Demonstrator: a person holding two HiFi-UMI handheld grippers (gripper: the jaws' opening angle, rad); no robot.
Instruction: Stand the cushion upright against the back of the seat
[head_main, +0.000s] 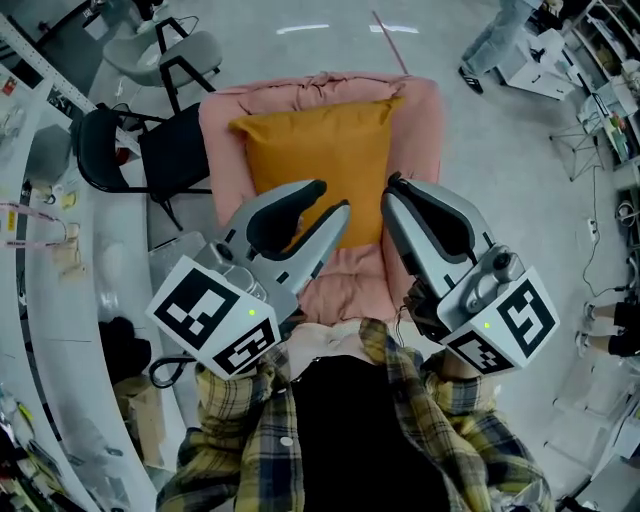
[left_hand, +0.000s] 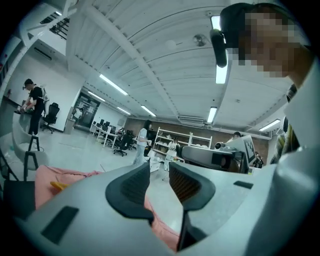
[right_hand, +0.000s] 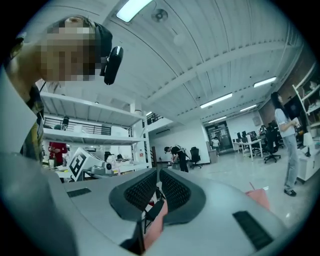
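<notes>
In the head view an orange cushion leans against the back of a pink padded seat, its lower edge on the seat pad. Both grippers are held up close to the person's chest, in front of the seat and apart from the cushion. My left gripper is open, with a clear gap between its black pads and nothing in it. My right gripper has its jaws drawn almost together; only a thin slit shows between the pads, and it is empty. A corner of the cushion shows in the left gripper view.
A black chair stands just left of the seat, with a grey chair behind it. A curved white counter runs along the left. Shelving, desks and several people are farther off in the room.
</notes>
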